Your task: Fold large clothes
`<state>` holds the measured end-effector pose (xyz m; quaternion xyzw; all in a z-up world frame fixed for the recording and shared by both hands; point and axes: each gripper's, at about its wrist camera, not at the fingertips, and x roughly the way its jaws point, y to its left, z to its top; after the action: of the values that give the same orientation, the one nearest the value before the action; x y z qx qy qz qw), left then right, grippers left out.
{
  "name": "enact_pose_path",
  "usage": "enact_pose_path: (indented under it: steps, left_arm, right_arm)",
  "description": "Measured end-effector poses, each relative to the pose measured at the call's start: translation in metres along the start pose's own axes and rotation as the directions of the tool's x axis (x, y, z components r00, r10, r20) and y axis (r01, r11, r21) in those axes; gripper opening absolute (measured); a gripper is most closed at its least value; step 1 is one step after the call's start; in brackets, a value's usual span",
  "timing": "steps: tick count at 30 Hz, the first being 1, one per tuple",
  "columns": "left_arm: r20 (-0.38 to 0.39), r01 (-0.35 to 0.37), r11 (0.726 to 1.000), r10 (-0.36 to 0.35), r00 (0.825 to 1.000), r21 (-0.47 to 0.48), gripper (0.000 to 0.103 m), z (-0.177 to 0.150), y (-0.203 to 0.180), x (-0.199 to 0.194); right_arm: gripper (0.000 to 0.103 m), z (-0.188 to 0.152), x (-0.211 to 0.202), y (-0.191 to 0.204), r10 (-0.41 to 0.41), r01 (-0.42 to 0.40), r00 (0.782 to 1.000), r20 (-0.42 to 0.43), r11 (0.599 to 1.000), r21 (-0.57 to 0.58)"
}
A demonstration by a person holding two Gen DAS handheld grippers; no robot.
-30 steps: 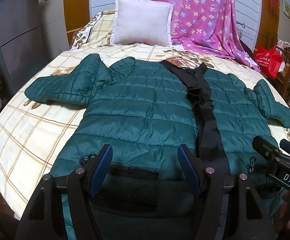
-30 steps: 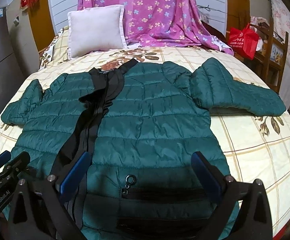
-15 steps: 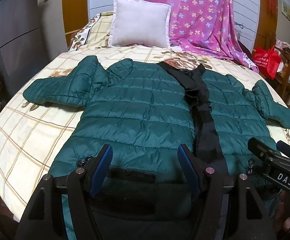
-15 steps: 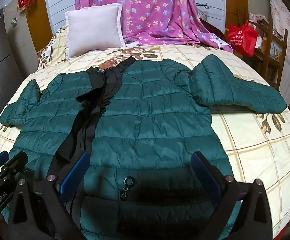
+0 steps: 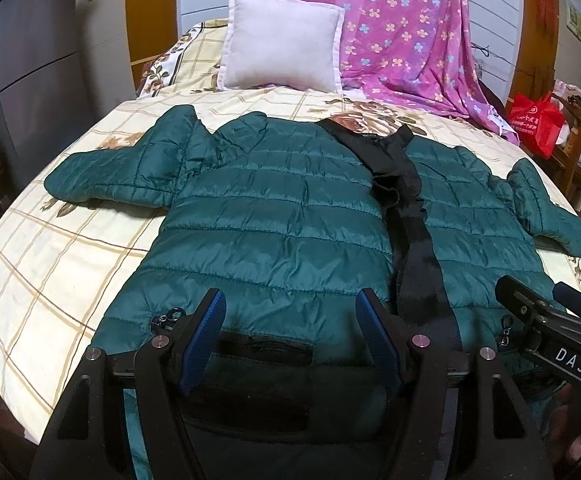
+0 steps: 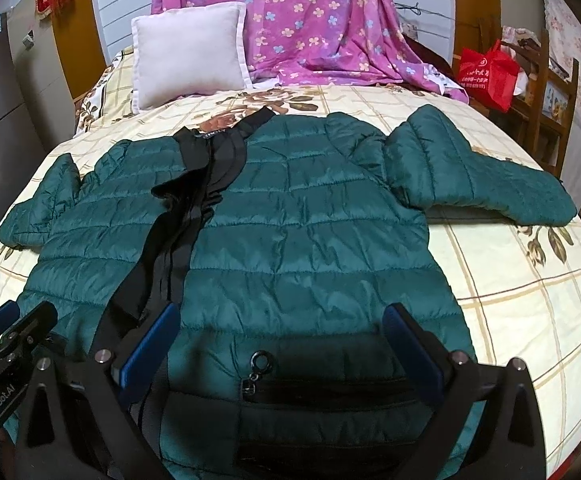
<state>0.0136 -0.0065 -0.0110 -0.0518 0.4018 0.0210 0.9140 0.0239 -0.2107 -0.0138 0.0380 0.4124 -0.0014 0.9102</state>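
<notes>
Bed [image 5: 50,264] holds one jacket [image 5: 282,216], one pillow [image 5: 280,56], two tools.

The dark green puffer jacket [image 5: 274,216] lay flat, front up, on the bed, both sleeves spread out sideways, black zipper strip down the middle, hem nearest.

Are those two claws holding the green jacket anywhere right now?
No. Both the left gripper and right gripper are open above the jacket hem, gripping nothing.
</notes>
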Motion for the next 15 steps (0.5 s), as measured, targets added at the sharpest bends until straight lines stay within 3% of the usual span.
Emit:
enact_pose_path:
  steps: [15]
  left_arm:
    - [0.006,0.011,1.0,-0.011,1.0,-0.01,0.042,0.0022,0.0007,-0.0003]
  right_arm:
    - [0.103,-0.0005,0.0014,-0.0007,0.018,-0.019,0.999,0.029,1.0,0.013]
